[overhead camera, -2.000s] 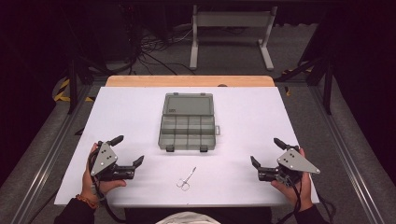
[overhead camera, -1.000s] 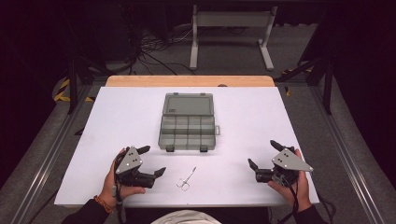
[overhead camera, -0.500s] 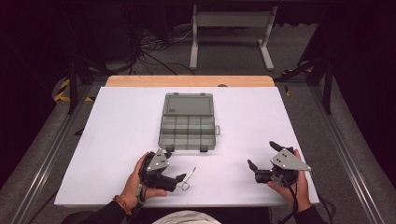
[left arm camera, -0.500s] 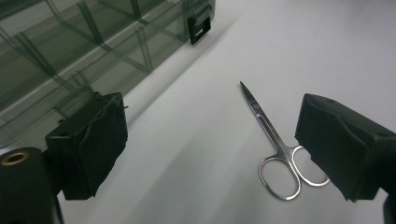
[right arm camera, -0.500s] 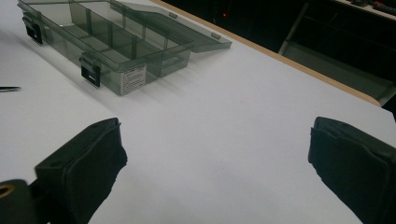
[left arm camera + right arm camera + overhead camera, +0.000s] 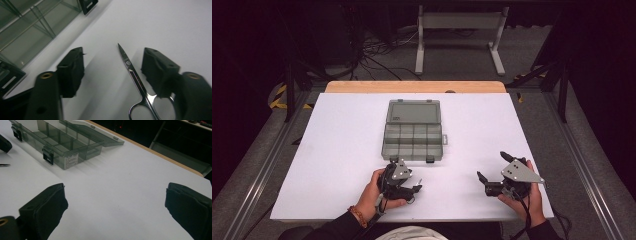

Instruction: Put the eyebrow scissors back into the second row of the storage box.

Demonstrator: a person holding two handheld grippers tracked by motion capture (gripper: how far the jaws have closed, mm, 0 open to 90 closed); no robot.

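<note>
Our left gripper (image 6: 112,75) sits low on the white worktop (image 6: 337,150), jaws spread wide on either side of the small steel scissors (image 6: 136,82), holding nothing; we judge this lines up a grasp. The scissors lie flat just before the clear grey plastic compartment box (image 6: 413,135), lid open. Our right gripper (image 6: 497,176) rests well apart, jaws wide and empty. The box's side label (image 6: 71,160) is too small to read.

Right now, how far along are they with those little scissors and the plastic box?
Done: the box lies open, its compartments looking empty. In hand: the left tongs are open astride the scissors, which lie flat on the table, not yet gripped. The right tongs are open, holding nothing. Left: closing, lifting and, probably, placing them in the box.
</note>
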